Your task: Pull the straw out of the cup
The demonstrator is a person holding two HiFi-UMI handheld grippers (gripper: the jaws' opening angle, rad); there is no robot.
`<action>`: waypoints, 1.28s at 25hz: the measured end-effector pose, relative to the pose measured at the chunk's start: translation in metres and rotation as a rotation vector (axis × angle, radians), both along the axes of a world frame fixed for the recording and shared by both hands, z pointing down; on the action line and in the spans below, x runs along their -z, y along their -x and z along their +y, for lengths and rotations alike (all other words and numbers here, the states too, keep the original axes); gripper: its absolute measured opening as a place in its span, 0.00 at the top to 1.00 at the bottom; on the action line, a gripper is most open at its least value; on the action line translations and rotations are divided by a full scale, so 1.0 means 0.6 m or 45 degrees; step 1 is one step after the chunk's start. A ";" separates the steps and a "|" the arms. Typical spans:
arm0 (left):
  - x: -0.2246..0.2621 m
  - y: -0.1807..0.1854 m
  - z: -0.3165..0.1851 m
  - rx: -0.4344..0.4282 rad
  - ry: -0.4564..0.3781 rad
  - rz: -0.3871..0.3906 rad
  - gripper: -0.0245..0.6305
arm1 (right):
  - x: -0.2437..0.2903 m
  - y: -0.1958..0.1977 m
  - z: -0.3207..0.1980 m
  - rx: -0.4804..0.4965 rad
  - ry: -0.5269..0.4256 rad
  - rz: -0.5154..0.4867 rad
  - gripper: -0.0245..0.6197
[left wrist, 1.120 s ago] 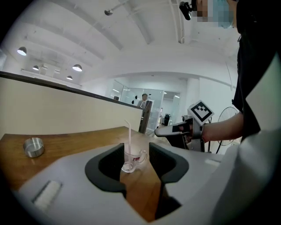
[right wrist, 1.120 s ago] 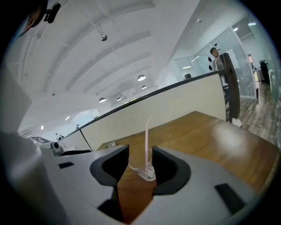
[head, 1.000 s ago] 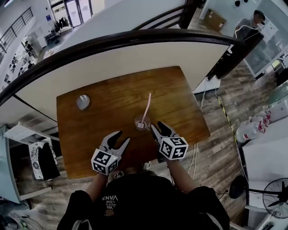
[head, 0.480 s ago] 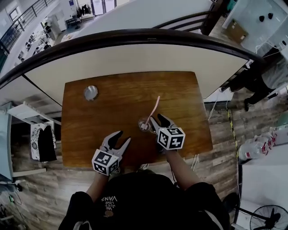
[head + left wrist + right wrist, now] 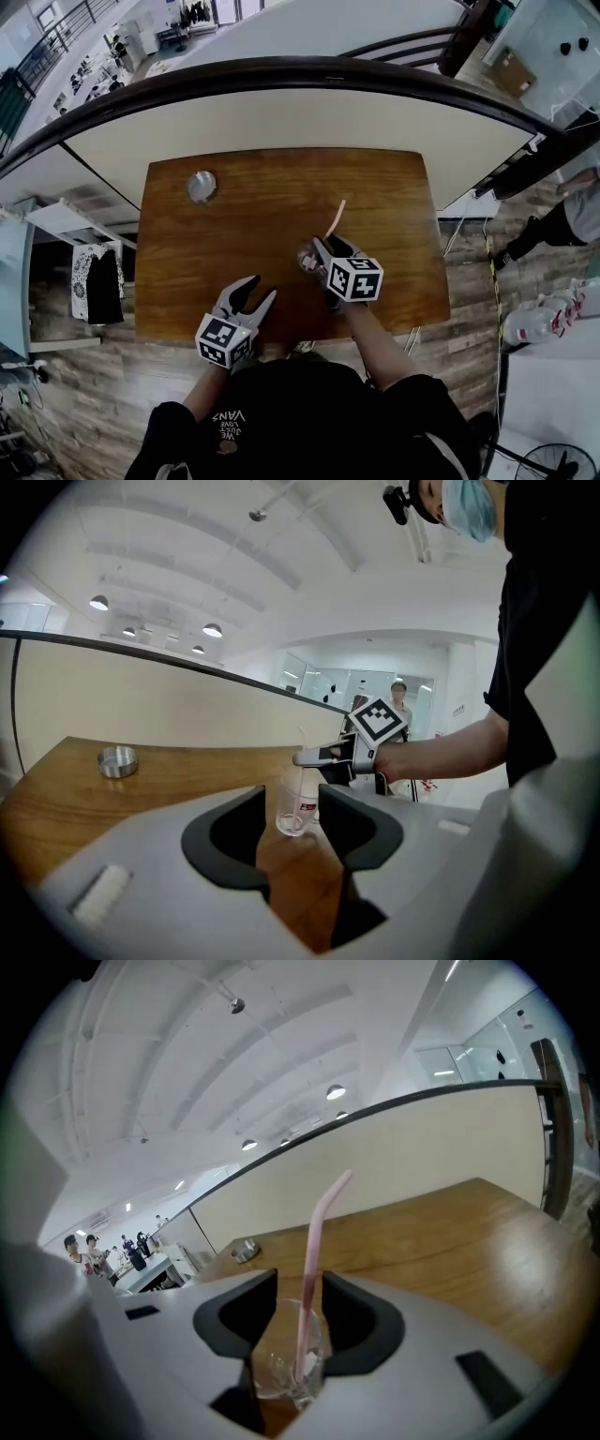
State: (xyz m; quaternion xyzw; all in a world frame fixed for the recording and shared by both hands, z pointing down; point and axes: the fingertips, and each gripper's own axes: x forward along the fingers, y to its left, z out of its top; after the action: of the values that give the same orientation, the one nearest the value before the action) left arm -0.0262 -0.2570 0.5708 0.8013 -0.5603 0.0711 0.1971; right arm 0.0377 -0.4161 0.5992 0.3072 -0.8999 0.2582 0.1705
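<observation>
At the table's (image 5: pixel 234 225) far left a small metal dish (image 5: pixel 201 186) sits well apart from the work. Nearer the person, the left gripper (image 5: pixel 292 794) hangs with its 2 jaws spread and empty, aimed at the cup (image 5: pixel 286 1363), probably held in reserve. To its right, the right gripper (image 5: pixel 298 1288) has its 2 jaws parted on either side of the glass. The pink straw (image 5: pixel 314 1251) stands in the cup and rises between them untouched, so this gripper is likely lined up to steady the cup or pinch the straw.
</observation>
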 end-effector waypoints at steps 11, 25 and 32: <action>0.000 0.011 0.007 -0.053 -0.006 -0.005 0.71 | 0.003 -0.010 -0.002 -0.083 -0.064 0.013 0.90; 0.016 0.038 0.025 -0.163 -0.040 0.015 0.71 | 0.112 -0.037 0.042 -0.256 -0.200 -0.111 0.90; 0.040 0.037 0.038 -0.239 -0.070 0.037 0.71 | 0.182 -0.062 0.086 -0.349 -0.278 -0.178 0.90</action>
State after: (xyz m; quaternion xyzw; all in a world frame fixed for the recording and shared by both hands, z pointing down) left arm -0.0484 -0.2340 0.5465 0.8565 -0.4814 0.0621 0.1755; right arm 0.0746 -0.3646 0.4899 0.4250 -0.8820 0.2004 0.0363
